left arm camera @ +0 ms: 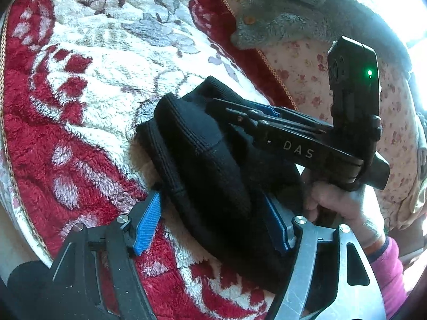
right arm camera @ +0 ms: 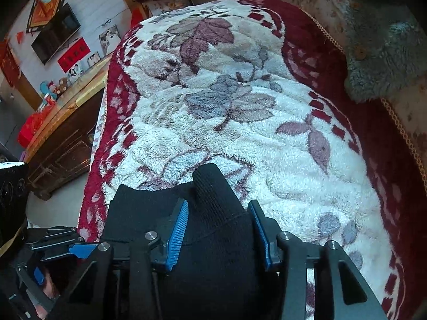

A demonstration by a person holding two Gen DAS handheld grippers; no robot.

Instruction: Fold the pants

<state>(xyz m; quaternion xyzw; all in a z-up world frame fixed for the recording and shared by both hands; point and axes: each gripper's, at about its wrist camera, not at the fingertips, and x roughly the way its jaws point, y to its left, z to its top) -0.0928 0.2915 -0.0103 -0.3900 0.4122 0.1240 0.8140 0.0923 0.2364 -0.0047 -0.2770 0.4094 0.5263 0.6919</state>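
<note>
The letters "DAS" stand in pale print on the right gripper (left arm camera: 240,122) body.

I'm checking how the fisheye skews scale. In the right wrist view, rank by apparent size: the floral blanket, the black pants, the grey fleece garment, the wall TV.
1. floral blanket
2. black pants, inflated by nearness to the camera
3. grey fleece garment
4. wall TV

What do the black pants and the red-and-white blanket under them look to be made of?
Black pants: ribbed knit, matte, seemingly fleece-lined, since tan pile shows at an edge. Blanket: plush, likely synthetic fleece, with a long fluffy nap.
</note>
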